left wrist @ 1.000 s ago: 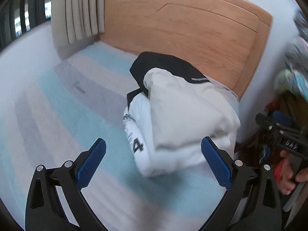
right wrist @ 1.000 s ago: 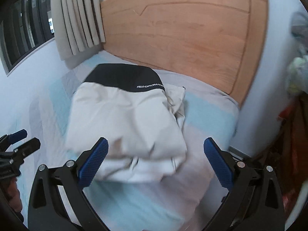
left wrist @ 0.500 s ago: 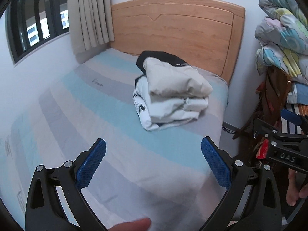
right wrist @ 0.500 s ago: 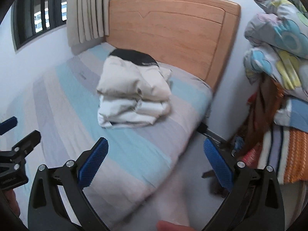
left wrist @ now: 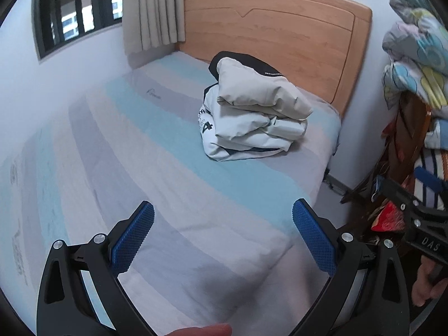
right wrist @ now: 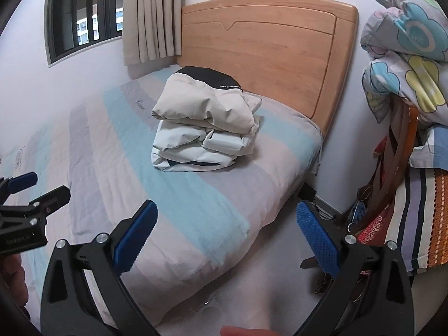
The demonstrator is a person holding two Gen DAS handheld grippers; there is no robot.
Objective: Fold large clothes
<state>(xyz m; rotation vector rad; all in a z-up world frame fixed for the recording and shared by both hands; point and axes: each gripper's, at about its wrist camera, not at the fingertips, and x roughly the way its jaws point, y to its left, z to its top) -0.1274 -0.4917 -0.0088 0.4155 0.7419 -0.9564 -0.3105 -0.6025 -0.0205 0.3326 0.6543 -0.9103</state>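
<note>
Nearest, left gripper (left wrist: 223, 236), black frame with blue ribbed pads, jaws spread wide and holding nothing, over the near edge of the bed; right gripper (right wrist: 226, 236), same build, also released and empty, over the bed corner, floor showing under its right pad; a fingertip (left wrist: 201, 330) pokes in at 6 o'clock of the left view; each gripper shows at the other view's edge, a hand (left wrist: 427, 282) visible under the right one; striped bedsheet, pale blue, grey and white (left wrist: 156, 151), runs from the pads toward 12 o'clock; stack of folded clothes, beige jacket with black collar on top of a white garment with dark print (left wrist: 253, 114), sits on the sheet at about 1 o'clock, well apart from both grippers, near the head end; behind it a light wooden headboard (right wrist: 268, 44); beige pleated curtain (right wrist: 152, 16) and dark-framed window (right wrist: 81, 11) at 11 o'clock; pile of floral bedding and striped fabric (right wrist: 406, 50) at 3 o'clock, beside the bed.
</note>
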